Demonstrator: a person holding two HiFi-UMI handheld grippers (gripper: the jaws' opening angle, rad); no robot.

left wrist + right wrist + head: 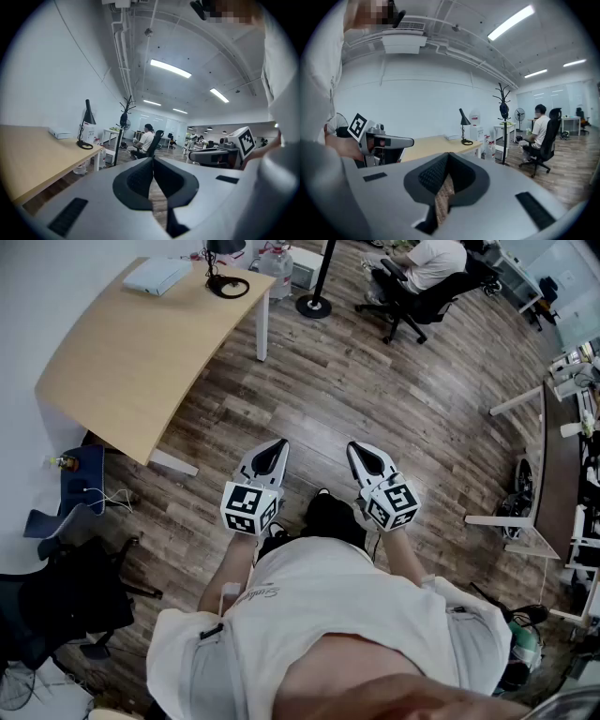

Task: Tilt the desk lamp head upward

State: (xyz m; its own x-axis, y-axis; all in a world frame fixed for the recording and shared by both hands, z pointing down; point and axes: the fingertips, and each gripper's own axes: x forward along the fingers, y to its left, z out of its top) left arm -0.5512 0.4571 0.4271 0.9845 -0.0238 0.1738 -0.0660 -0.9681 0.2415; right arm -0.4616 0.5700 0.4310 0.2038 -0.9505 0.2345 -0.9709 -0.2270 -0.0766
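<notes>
**Colours and patterns, as seen**

Both shells, left gripper (277, 444) and right gripper (358, 447): white-grey. Inner pads (433, 174): black, fine cross-hatch texture. Marker cubes (249, 507): white faces with black square patterns.

Ahead of the fingers (267, 463), floor (375, 399): grey-brown wood-grain planks. Ahead and left of the left fingers, desk (141, 343): pale tan wood top, white legs. On it, desk lamp (463, 123): all black, covering shade, stem and ring base. Box (157, 276) near the lamp: white. Wall (417, 103) beyond: white. Behind the fingers, the person's shirt (328, 615): white.
</notes>
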